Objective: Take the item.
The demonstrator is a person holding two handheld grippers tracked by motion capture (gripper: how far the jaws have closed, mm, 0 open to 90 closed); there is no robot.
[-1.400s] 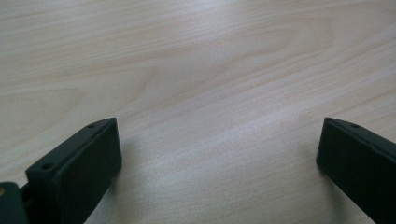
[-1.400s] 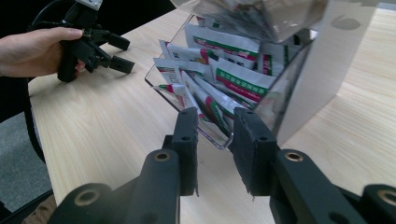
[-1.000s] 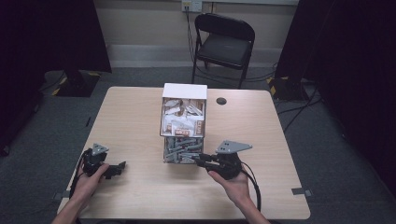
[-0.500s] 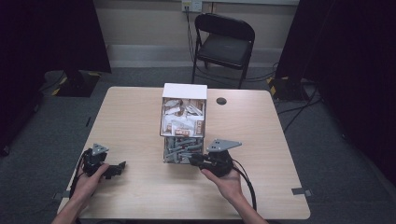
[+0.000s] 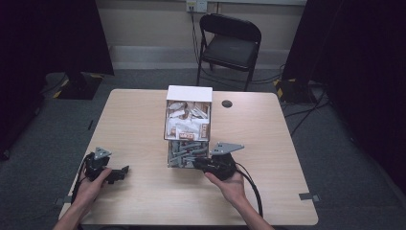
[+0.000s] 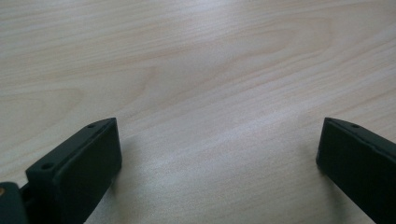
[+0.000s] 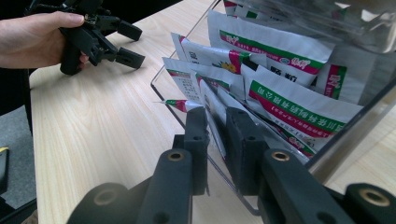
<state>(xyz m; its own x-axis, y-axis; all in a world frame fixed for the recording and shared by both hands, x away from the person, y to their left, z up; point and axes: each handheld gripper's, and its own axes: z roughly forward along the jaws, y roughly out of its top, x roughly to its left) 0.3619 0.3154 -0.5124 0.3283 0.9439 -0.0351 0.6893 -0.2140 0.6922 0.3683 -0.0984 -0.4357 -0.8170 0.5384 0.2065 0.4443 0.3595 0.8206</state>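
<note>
We see the wooden table [image 5: 143, 124] carrying a clear box [image 5: 188, 127] of sachets [image 7: 299, 109]. Our right gripper [image 7: 217, 135] reaches in, clamped on one sachet; the left gripper [image 5: 117, 173] rests low, jaws wide apart.

We hold our left gripper [image 5: 125, 170] low at near left (jaws wide), our right gripper [image 7: 216, 122] nearly closed.
</note>
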